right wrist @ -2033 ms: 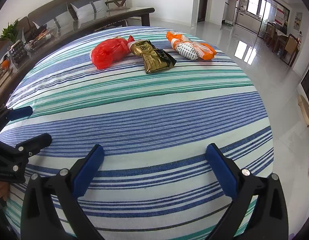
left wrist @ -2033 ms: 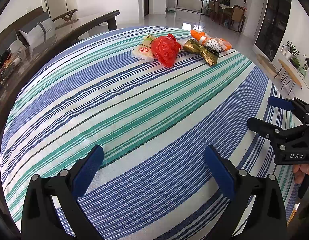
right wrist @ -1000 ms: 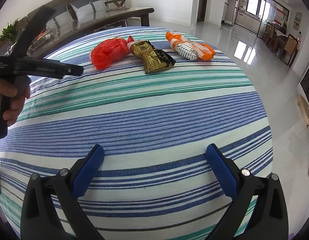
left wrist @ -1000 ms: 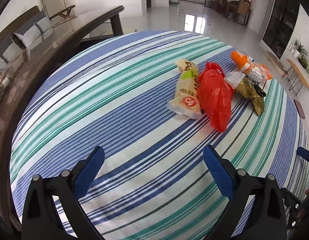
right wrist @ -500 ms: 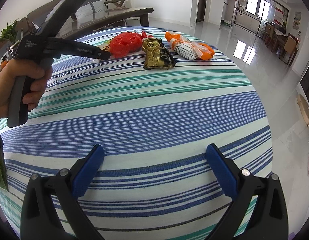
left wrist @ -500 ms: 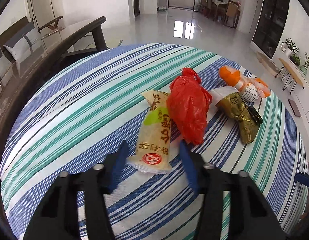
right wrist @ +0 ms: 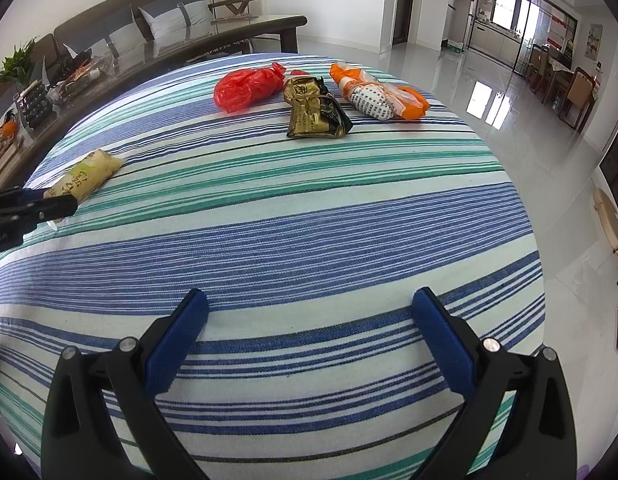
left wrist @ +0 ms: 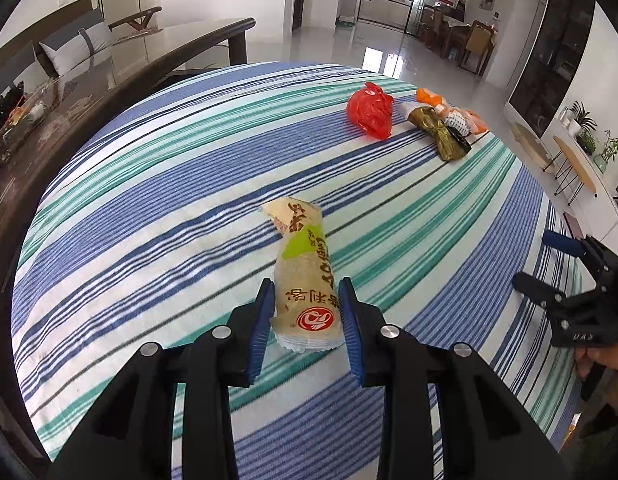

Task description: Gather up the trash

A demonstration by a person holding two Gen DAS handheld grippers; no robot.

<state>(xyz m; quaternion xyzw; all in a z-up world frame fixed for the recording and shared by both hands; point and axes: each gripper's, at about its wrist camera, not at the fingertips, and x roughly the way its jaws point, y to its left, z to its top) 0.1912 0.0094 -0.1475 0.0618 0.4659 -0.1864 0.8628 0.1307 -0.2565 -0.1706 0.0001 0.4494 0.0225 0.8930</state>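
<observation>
Snack wrapper grasped, first pickup

Left gripper (left wrist: 307,314) clenches the beige snack wrapper (left wrist: 305,276); right gripper (right wrist: 309,344) gapes empty. Next, probably carry it off; red bag (left wrist: 369,114) lies far ahead.

Left wrist view sits close above the striped surface (left wrist: 157,184), tilted down along its tongs (left wrist: 307,316). Right wrist view hangs near the surface's edge, also angled down. Both share the red bag (left wrist: 369,114) (right wrist: 247,88) and the far sofa (right wrist: 121,26).
</observation>
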